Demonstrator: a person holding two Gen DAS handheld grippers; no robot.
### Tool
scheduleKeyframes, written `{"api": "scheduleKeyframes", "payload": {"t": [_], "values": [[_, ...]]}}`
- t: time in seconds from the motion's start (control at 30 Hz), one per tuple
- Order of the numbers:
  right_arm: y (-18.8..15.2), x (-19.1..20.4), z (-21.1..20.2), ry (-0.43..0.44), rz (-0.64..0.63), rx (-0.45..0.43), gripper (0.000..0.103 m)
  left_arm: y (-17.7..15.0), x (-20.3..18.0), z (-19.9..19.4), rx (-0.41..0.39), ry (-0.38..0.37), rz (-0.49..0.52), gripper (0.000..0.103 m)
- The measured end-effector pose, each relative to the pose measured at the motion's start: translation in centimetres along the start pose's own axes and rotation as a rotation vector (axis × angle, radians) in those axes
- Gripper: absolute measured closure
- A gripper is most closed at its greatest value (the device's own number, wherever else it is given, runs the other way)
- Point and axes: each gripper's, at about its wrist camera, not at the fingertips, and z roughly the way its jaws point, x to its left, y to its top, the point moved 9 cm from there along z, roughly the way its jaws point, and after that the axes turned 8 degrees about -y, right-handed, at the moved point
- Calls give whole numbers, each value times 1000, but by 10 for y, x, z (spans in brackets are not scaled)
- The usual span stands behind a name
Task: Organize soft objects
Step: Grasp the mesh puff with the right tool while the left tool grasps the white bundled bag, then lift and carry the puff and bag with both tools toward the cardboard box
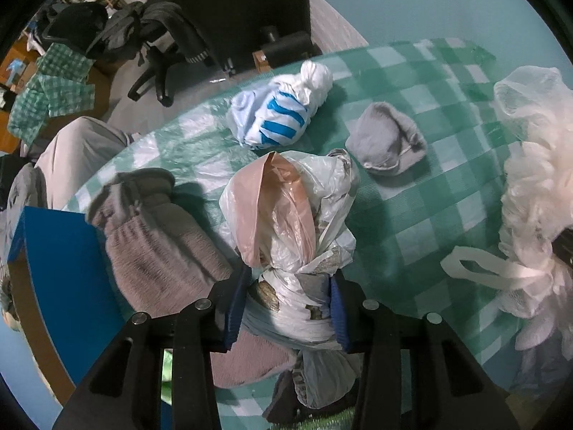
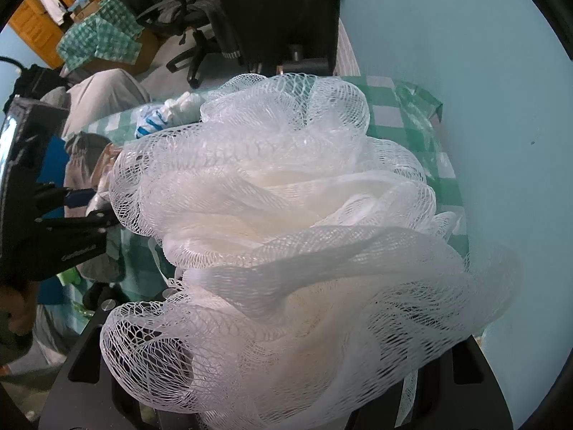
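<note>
You're mid-job here, and I'd judge more is left than done. Your left gripper point(image 1: 286, 308) is pinching a knotted bundle of plastic bags point(image 1: 286, 222), blue pads pressed into both sides of its lower half, jaws pointing down at the checked tablecloth point(image 1: 429, 186). Your right gripper point(image 2: 286, 376) is carrying the white mesh bath puff point(image 2: 279, 233); the puff is bulging out over the jaws so the pads are hidden, but it's wedged between the fingers and looks gripped, not loose. Still lying out on the cloth: a blue-striped bag bundle point(image 1: 275, 114) near the far edge, a grey sock ball point(image 1: 388, 139) just beside the held bundle, and a brownish-grey knit piece point(image 1: 154, 233) touching the blue box point(image 1: 53, 258) at the left. No sorted pile is showing yet, so I can't tell where things are going. Views: the left cam is giving you the whole tabletop, all loose items, plus the puff's loop handle point(image 1: 480, 268) at the right. The right cam is mostly filled w/ mesh, but it's showing your left gripper point(image 2: 84, 211) from the side and a hand point(image 2: 18, 308) behind it, which the left cam isn't.
</note>
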Motion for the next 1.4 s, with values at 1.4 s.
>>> {"api": "scheduleKeyframes", "payload": {"t": [1.4], "values": [[34,100,-59,90,-101,-142,42,-68,77,-121,-209,-15,-156,61]]}}
